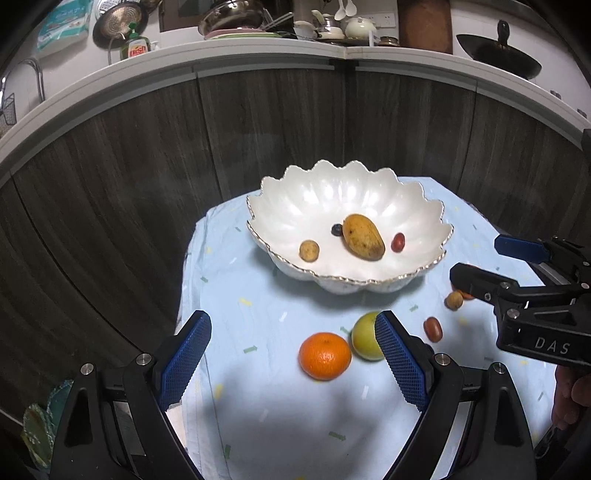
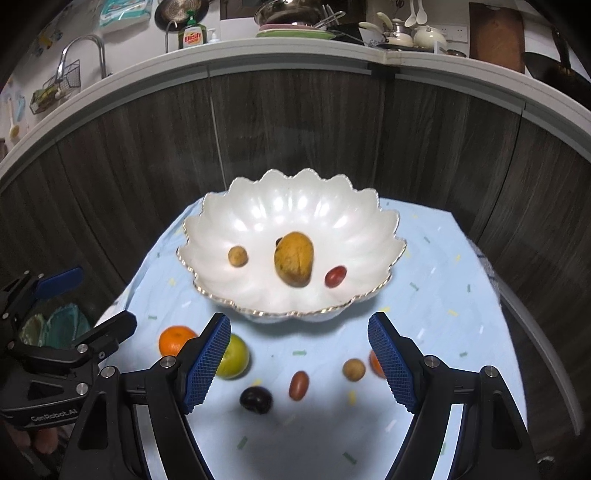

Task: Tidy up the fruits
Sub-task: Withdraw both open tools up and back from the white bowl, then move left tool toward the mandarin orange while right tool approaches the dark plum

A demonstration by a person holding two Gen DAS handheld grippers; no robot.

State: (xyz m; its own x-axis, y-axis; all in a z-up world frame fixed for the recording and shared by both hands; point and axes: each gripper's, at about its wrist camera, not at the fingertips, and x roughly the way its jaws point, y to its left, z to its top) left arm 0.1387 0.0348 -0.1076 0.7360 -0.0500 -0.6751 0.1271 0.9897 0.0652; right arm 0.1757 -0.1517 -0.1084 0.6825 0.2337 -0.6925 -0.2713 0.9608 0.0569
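Fruits on the cloth: six lie loose in front of the bowl, namely an orange, a green round fruit touching it, a dark plum, a red oval fruit, a small tan round fruit and an orange-red fruit half hidden behind the right gripper's finger.
Fruits in the bowl: four, a mango in the middle, a blueberry touching its far side, a small tan fruit to its left and a red oval one to its right.
Handling: the orange and green fruit look firm, light and round, likely to roll; best pinched across the widest middle. The plum and small ovals are smooth and probably slippery and bruisable, so a gentle squeeze across the short axis suits them.
Bowl: one white scalloped bowl with a gilt rim, ceramic by the look and fragile; it stands at the far middle of the cloth.
Left gripper: jaws wide apart and empty, with the orange between them and the green fruit beside the right-hand finger; no pad touches either.
Right gripper: jaws apart and empty, hanging above the plum, red oval and tan fruit.
Bench: covered by one pale blue cloth with small printed flecks.
Beyond: dark wood cabinet fronts under a white kitchen counter crowded with dishes and a green soap bottle.
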